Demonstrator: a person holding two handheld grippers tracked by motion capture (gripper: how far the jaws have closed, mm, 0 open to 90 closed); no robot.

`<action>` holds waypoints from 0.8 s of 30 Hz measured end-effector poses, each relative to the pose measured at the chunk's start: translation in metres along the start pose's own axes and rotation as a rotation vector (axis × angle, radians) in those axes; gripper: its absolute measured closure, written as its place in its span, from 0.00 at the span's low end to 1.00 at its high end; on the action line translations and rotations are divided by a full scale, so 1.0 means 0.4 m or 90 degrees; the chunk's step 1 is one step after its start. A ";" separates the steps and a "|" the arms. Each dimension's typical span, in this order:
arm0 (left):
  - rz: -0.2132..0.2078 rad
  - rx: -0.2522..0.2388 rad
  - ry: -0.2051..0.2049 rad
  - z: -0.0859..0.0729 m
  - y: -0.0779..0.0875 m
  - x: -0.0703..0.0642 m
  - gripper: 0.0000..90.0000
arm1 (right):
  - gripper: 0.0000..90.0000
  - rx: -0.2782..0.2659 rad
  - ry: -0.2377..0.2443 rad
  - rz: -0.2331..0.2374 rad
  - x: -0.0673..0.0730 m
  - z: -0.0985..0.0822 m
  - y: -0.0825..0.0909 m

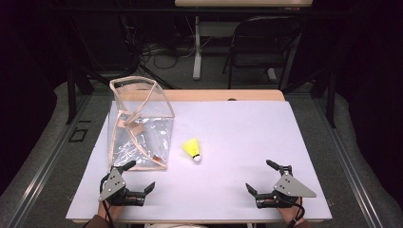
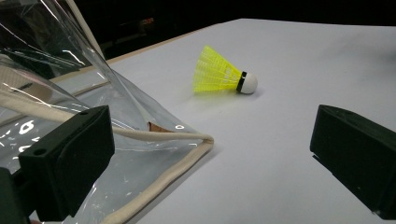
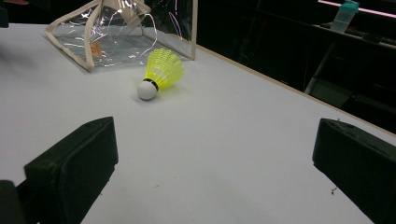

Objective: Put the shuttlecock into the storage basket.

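From above, a white rectangular table top (image 1: 237, 133) lies under the lamp with dark floor all round it. On its left part stands a clear plastic bag with cream fabric edging (image 1: 139, 124), its mouth gaping upward and its sides crumpled. Just to the right of the bag's near corner, apart from it, lies a yellow-skirted shuttlecock with a white cork nose (image 1: 192, 149), nose toward the near edge. The left gripper (image 1: 141, 177) sits at the near left, jaws spread wide with nothing between them, one jaw tip right at the bag's near edge; whether it touches I cannot tell. The right gripper (image 1: 264, 178) rests at the near right, well apart from the shuttlecock, jaws likewise splayed and empty. Beyond the table a black folding chair (image 1: 261, 42) and a tangle of cables (image 1: 161, 50) sit in the gloom.

In the left gripper view, the bag (image 2: 93, 116) crowds in from the left, its edged corner reaching between the parted jaws. The left jaw covers part of the bag's seam. The shuttlecock (image 2: 224, 77) lies farther off on its side, nose pointing right.

In the right gripper view, bare table lies between the two wide-set jaws. Ahead lies the shuttlecock (image 3: 161, 72), nose toward the camera, with the bag (image 3: 121, 32) behind it. A pale bottle with a teal cap (image 3: 346, 15) stands in the dark background, small and hard to make out.
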State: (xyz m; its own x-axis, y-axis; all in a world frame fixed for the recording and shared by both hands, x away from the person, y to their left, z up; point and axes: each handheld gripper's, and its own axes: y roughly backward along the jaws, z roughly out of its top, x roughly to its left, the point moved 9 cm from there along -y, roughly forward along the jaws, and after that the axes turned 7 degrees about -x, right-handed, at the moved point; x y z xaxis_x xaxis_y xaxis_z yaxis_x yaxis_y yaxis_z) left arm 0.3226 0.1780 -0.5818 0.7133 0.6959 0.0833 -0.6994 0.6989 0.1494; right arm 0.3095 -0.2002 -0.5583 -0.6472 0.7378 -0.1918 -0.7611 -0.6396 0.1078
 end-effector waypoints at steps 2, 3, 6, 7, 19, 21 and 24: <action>0.001 0.002 0.001 -0.001 -0.001 0.001 0.00 | 0.00 0.001 -0.001 0.001 -0.001 -0.001 0.000; 0.003 0.004 0.001 -0.002 -0.001 0.003 0.00 | 0.00 0.002 0.001 0.002 -0.001 -0.002 -0.001; 0.004 0.005 0.001 -0.003 -0.002 0.004 0.00 | 0.00 0.000 -0.002 0.004 -0.002 -0.002 -0.004; 0.005 0.008 0.001 -0.005 -0.002 0.004 0.00 | 0.00 0.000 -0.002 0.004 -0.002 -0.002 -0.004; -0.011 0.021 0.001 -0.006 -0.007 -0.005 0.00 | 0.00 0.012 -0.001 0.004 0.002 -0.006 -0.009; -0.016 0.025 0.002 -0.005 -0.008 -0.007 0.00 | 0.00 0.014 -0.001 0.005 0.003 -0.006 -0.009; -0.017 0.018 -0.001 0.001 -0.009 -0.008 0.00 | 0.00 0.014 -0.002 0.006 0.005 -0.005 -0.009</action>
State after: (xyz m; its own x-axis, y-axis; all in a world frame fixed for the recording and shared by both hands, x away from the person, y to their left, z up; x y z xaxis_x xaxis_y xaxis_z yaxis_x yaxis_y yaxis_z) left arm 0.3227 0.1733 -0.5823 0.7314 0.6773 0.0801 -0.6790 0.7120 0.1790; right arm 0.3109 -0.1968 -0.5611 -0.6551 0.7319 -0.1877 -0.7552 -0.6424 0.1306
